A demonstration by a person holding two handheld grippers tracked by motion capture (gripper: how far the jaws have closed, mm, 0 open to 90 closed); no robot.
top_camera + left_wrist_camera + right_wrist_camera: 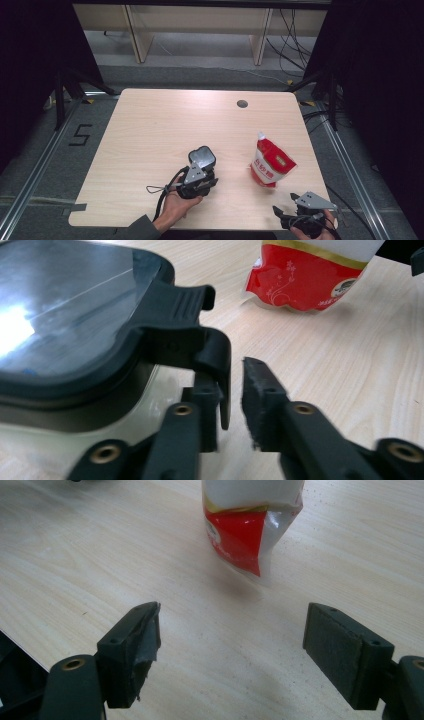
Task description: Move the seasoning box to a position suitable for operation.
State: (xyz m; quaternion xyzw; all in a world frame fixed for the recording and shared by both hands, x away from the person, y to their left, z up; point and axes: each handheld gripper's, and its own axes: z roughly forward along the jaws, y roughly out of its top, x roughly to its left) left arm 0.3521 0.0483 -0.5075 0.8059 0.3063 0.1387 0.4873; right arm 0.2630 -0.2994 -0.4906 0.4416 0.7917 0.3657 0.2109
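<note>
My table [150,130]: light wood-grain top, rounded corners, 1 round cable hole [242,104] near the far right edge. 2 things sit on it: a clear container with a black-rimmed lid [202,157] near the middle of the near half, and a red-and-white spouted pouch [270,164] to its right, leaning, spout toward the far side. They stand apart.
</note>
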